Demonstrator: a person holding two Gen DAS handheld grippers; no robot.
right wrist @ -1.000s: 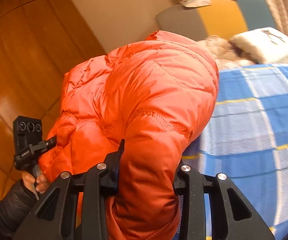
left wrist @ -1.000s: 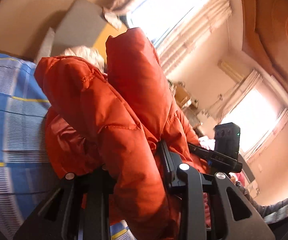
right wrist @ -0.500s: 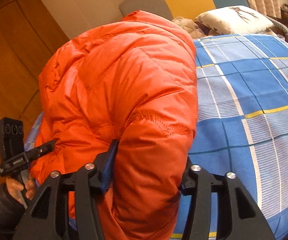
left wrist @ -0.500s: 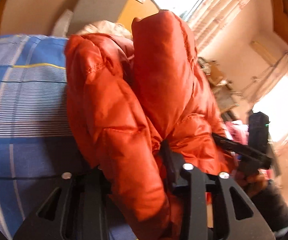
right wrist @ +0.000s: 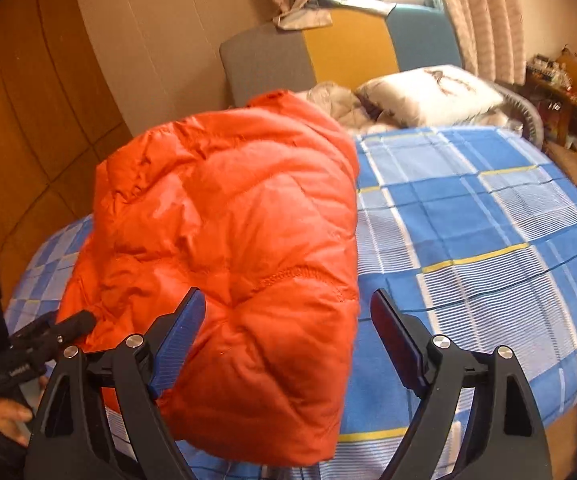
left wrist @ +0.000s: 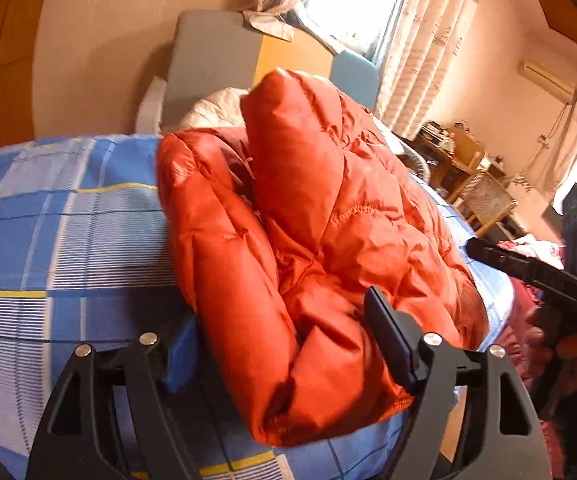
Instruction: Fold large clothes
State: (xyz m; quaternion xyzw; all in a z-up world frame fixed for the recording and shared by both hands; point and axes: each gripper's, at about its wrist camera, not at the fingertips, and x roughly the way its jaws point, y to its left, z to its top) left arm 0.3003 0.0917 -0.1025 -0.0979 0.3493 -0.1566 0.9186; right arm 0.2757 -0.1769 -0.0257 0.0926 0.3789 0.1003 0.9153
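An orange puffer jacket lies bunched in a thick fold on the blue plaid bed sheet. My left gripper straddles its near end. The jaws are opening, and the fabric sits loosely between the pads without being squeezed. In the right wrist view the same jacket rests on the sheet. My right gripper is also opening around the jacket's near corner, and its right pad stands apart from the cloth. Each gripper shows in the other's view, the left one and the right one, both held by a hand.
A white pillow and a crumpled pale blanket lie at the bed's head, before a grey, yellow and blue headboard. A wooden wardrobe wall flanks one side. A cluttered desk and chair stand beyond the other.
Both pairs of jaws have spread wide and let go of the jacket. It has sunk from a raised bundle onto the sheet. Both views have tipped down toward the bed.
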